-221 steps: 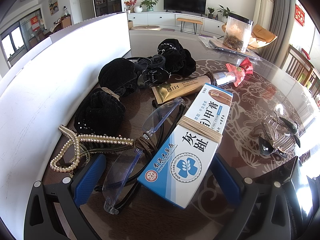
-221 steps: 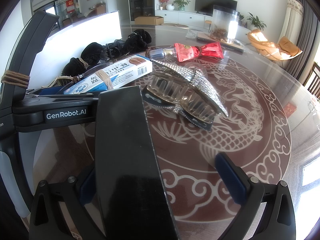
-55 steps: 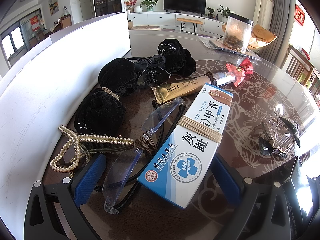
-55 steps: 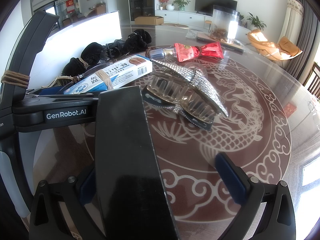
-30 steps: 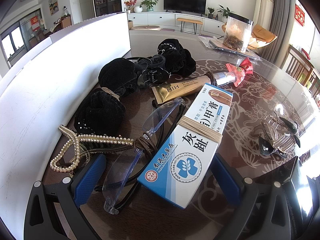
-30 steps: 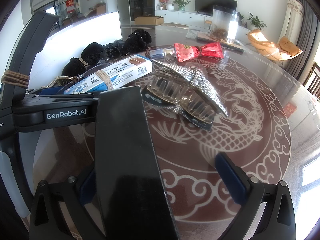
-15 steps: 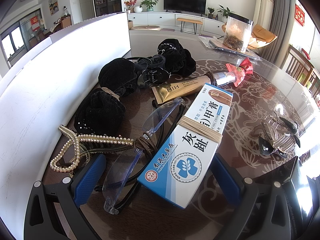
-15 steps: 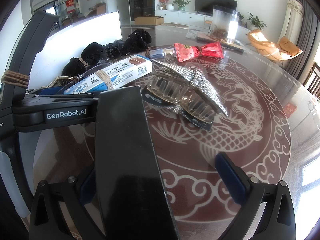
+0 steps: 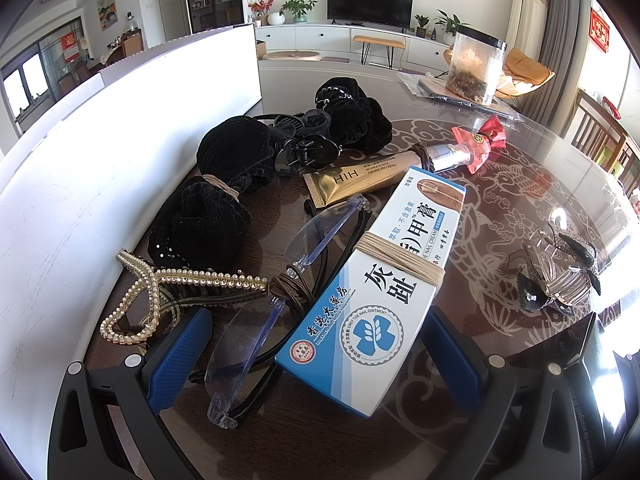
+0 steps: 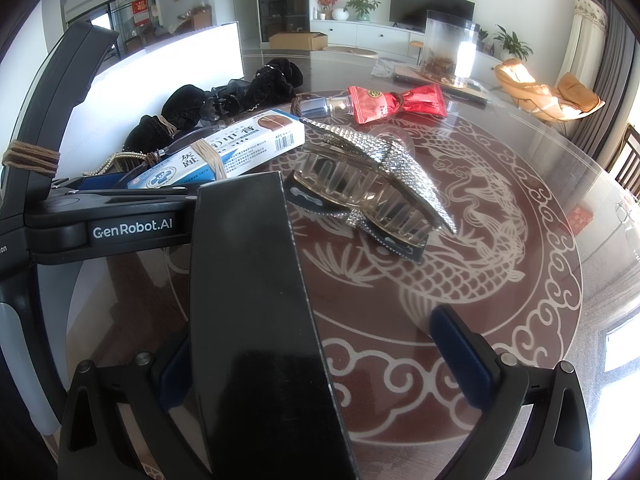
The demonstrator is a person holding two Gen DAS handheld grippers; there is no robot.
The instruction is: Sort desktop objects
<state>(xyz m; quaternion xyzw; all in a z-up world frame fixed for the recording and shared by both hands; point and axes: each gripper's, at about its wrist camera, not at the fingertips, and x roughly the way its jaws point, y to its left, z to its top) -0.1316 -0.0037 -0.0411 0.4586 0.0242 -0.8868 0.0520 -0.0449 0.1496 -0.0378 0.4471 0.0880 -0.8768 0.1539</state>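
Observation:
My left gripper [image 9: 316, 356] stands open on the table, its blue pads either side of a blue-and-white ointment box [image 9: 380, 284] and clear glasses [image 9: 280, 308]. Beyond them lie a gold tube [image 9: 360, 176], a pearl hair clip [image 9: 160, 292], black scrunchies [image 9: 236, 152] and a black claw clip [image 9: 304, 148]. My right gripper [image 10: 318, 360] is open too. A glossy black box [image 10: 256, 320] stands between its fingers, close to the left one. Ahead of it rests a rhinestone claw clip [image 10: 372, 184]. The left gripper's body [image 10: 120, 228] crosses the right wrist view.
A tall white panel [image 9: 100, 140] walls off the left side. A red sweet wrapper [image 10: 396, 106] and a clear jar [image 10: 446, 52] sit farther back. The round glass table [image 10: 500, 280] with a dragon pattern stretches to the right. Chairs stand beyond its edge.

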